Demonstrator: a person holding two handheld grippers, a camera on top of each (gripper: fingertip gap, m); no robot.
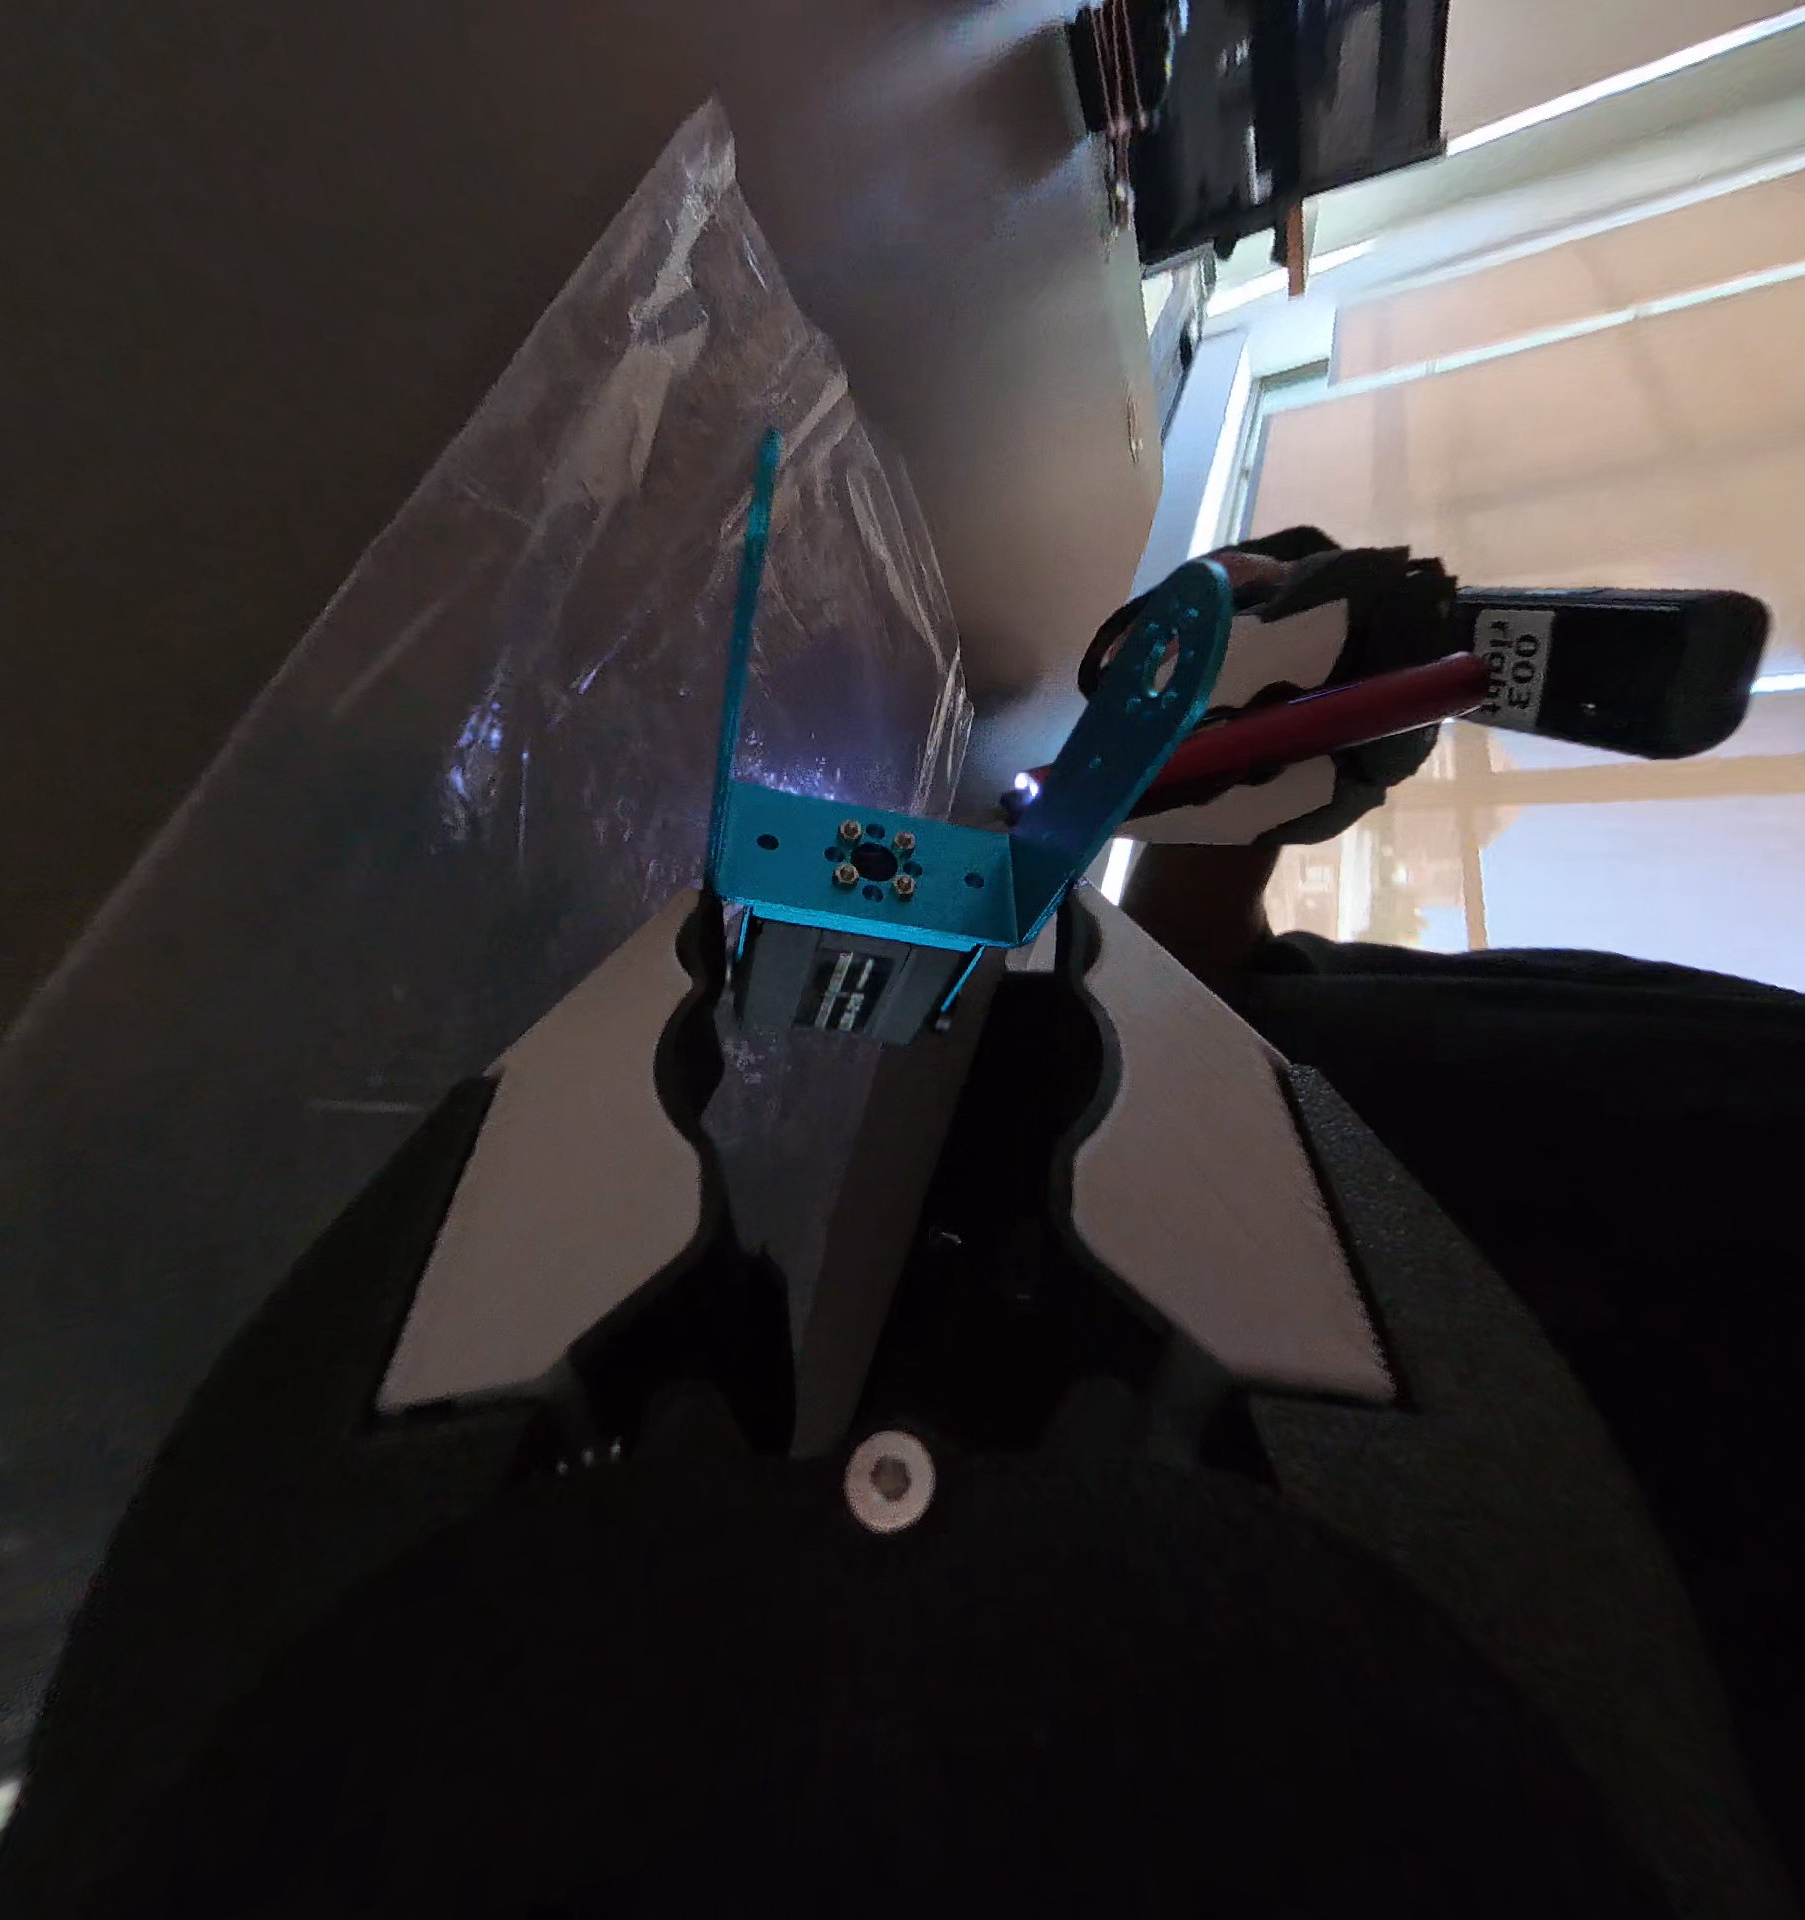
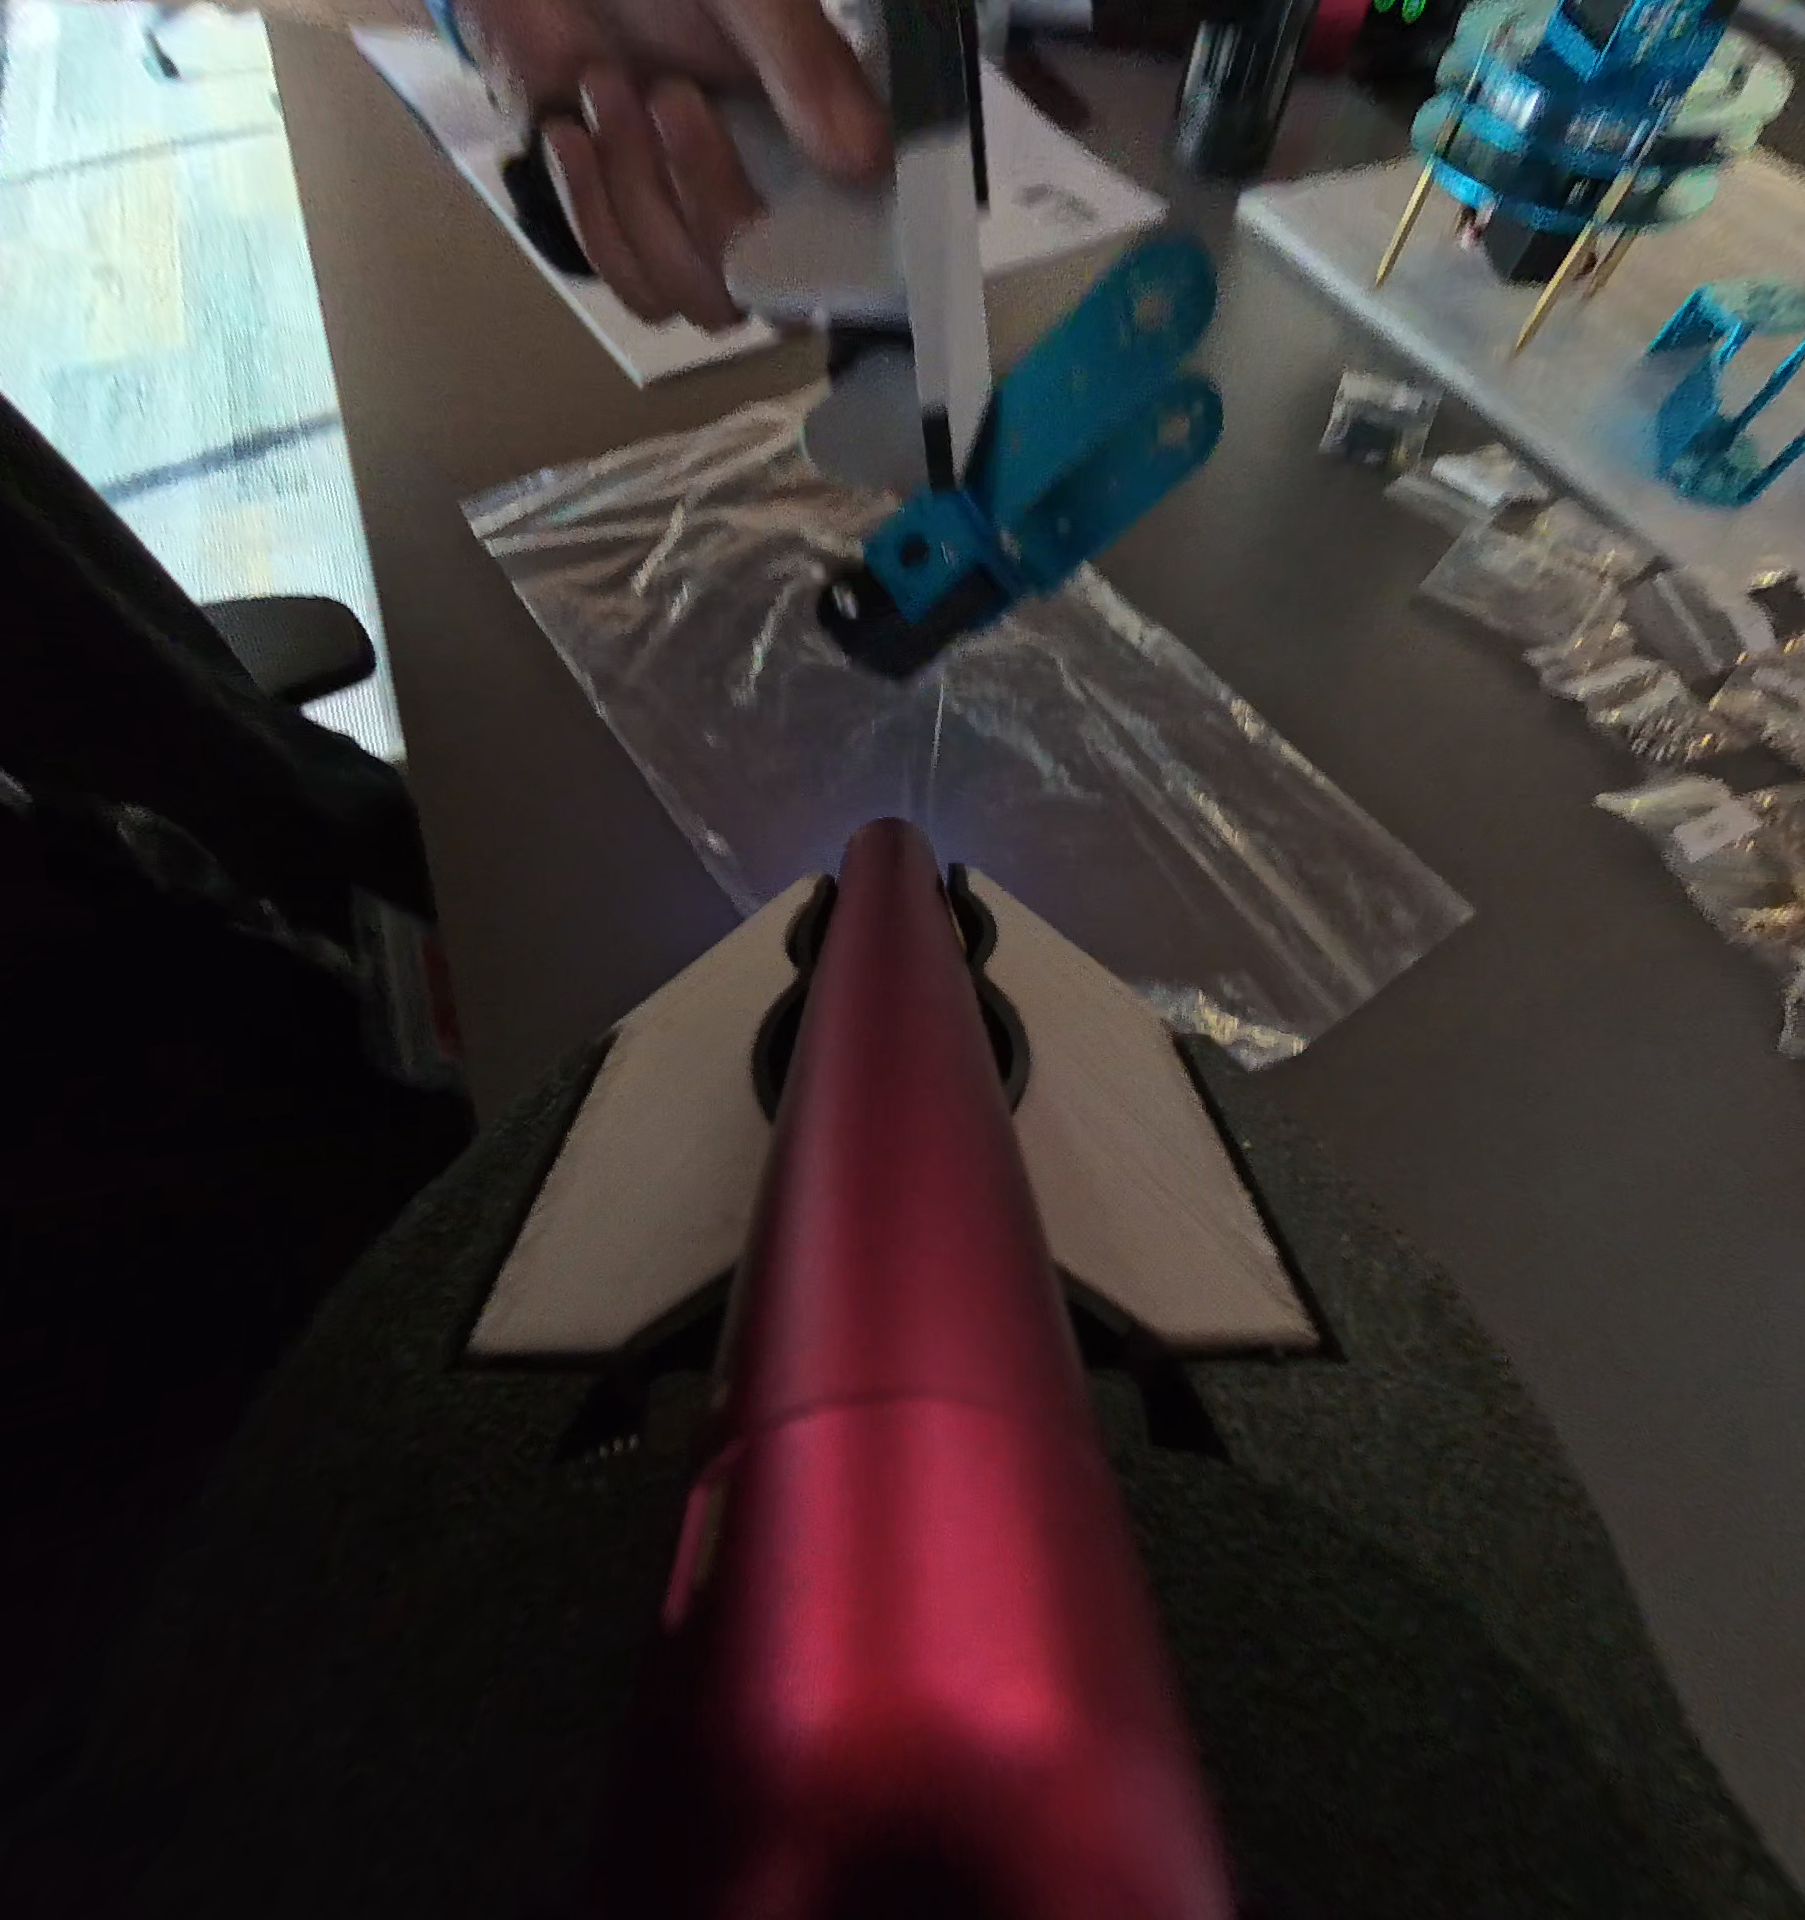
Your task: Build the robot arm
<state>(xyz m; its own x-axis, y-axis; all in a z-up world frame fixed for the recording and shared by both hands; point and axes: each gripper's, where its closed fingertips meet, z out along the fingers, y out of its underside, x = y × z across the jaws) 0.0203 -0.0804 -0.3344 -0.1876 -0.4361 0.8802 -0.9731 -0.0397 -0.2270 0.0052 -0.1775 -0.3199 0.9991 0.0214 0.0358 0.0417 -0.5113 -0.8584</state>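
Observation:
My left gripper (image 1: 882, 935) is shut on a small black servo (image 1: 846, 997) with a teal U-shaped metal bracket (image 1: 867, 862) fixed on it, held up in the air. My right gripper (image 2: 893, 883) is shut on a red electric screwdriver (image 2: 877, 1247). Its thin bit points at the servo (image 2: 887, 623) and bracket (image 2: 1085, 416), and its lit tip is close to the bracket's right arm. In the left wrist view the right gripper (image 1: 1178, 748) and the screwdriver (image 1: 1345, 707) come in from the right. A hand (image 2: 669, 156) holds the left gripper, whose white finger (image 2: 945, 260) shows.
A clear plastic bag (image 2: 1033, 779) lies flat on the grey table (image 2: 1500, 1091) under the parts. A blue robot assembly (image 2: 1584, 104), a second teal bracket (image 2: 1739, 395) and several small parts bags (image 2: 1656, 644) sit at the right. A white box (image 2: 1064, 197) lies at the back.

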